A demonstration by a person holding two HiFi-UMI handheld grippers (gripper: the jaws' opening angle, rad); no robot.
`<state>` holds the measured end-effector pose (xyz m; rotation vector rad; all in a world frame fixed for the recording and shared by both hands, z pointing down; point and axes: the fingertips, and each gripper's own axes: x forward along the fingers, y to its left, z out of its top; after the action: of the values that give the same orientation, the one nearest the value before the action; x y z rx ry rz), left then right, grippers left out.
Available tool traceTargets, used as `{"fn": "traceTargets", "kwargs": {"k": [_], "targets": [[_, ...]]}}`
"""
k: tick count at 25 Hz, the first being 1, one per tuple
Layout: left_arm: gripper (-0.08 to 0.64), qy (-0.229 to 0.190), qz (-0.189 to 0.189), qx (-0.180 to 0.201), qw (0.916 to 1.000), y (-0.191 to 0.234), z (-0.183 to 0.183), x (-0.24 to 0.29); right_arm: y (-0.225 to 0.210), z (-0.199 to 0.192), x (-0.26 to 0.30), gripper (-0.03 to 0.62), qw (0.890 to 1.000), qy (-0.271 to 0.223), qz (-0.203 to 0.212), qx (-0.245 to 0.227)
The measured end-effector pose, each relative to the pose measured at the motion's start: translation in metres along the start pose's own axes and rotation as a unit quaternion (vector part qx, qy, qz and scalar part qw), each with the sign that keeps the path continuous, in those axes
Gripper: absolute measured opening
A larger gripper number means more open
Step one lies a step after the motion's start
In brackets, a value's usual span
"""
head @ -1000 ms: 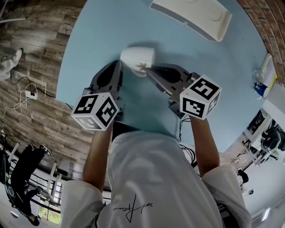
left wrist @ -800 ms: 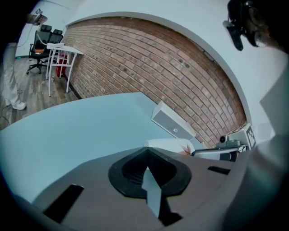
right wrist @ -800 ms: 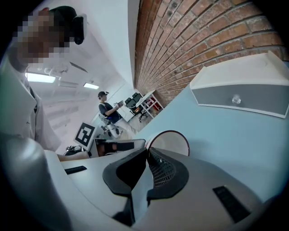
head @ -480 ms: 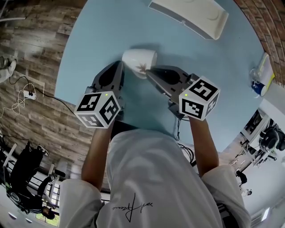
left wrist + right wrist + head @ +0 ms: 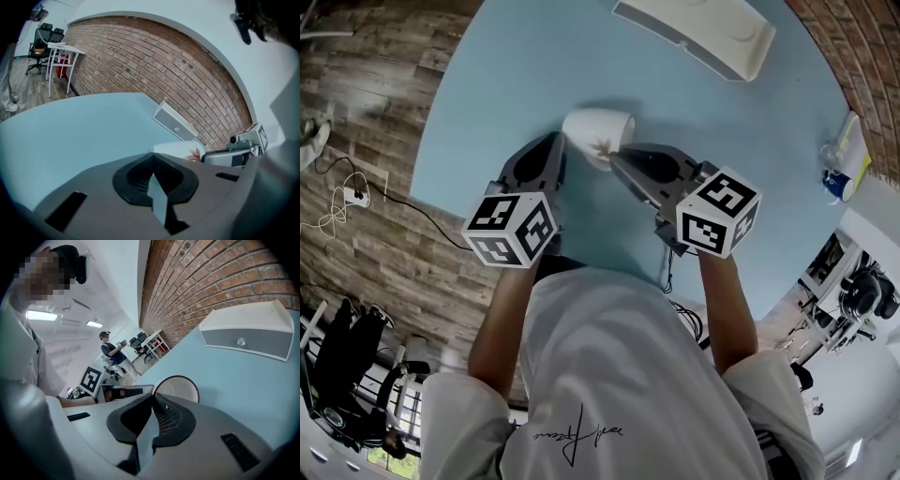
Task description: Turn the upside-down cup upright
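A white cup (image 5: pixel 591 129) with a flower print lies tilted on its side over the light blue table (image 5: pixel 506 84). Its dark-edged open mouth (image 5: pixel 177 389) faces my right gripper. My right gripper (image 5: pixel 615 157) is shut, and its tips (image 5: pixel 152 397) meet right at the near left edge of the cup's rim. The rim's lower part is hidden behind the jaws. My left gripper (image 5: pixel 555 142) sits just left of the cup, shut with nothing between its pads (image 5: pixel 152 157). From that side the cup's wall (image 5: pixel 178 149) shows beyond the jaws.
A white drawer box (image 5: pixel 698 33) stands at the table's far side, in front of a brick wall. A small bottle and papers (image 5: pixel 844 164) sit at the right edge. The table's left edge drops to a wooden floor with a cable (image 5: pixel 347 202).
The view has shifted a little. The cup and both grippers keep the same places relative to one another.
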<state>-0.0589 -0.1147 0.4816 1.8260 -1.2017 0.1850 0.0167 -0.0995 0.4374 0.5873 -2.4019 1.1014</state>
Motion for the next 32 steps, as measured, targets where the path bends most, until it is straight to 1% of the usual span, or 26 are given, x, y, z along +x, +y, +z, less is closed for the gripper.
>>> {"fn": "traceTargets", "kwargs": {"k": [8, 12, 16, 19, 24, 32], "targets": [[0.008, 0.005, -0.001, -0.001, 1.0, -0.005, -0.012, -0.003, 0.006, -0.009, -0.005, 0.023, 1.0, 0.011, -0.004, -0.012], [0.009, 0.007, -0.007, 0.0, 0.9999, -0.011, -0.019, -0.005, 0.009, -0.015, -0.008, 0.023, 0.999, 0.021, -0.012, -0.026], [0.009, 0.008, -0.015, 0.001, 0.9999, -0.018, -0.025, -0.005, 0.007, -0.02, -0.015, 0.023, 0.999, 0.021, -0.029, -0.025], [0.009, 0.01, -0.02, 0.0, 0.9997, -0.024, -0.03, -0.004, 0.008, -0.025, -0.021, 0.023, 0.999, 0.022, -0.034, -0.023], [0.009, 0.015, -0.026, 0.004, 0.9995, -0.032, -0.038, -0.004, 0.01, -0.029, -0.027, 0.023, 0.998, 0.029, -0.043, -0.036], [0.009, 0.023, -0.029, 0.005, 0.9993, -0.037, -0.048, -0.002, 0.014, -0.033, -0.031, 0.023, 0.996, 0.046, -0.042, -0.059]]}}
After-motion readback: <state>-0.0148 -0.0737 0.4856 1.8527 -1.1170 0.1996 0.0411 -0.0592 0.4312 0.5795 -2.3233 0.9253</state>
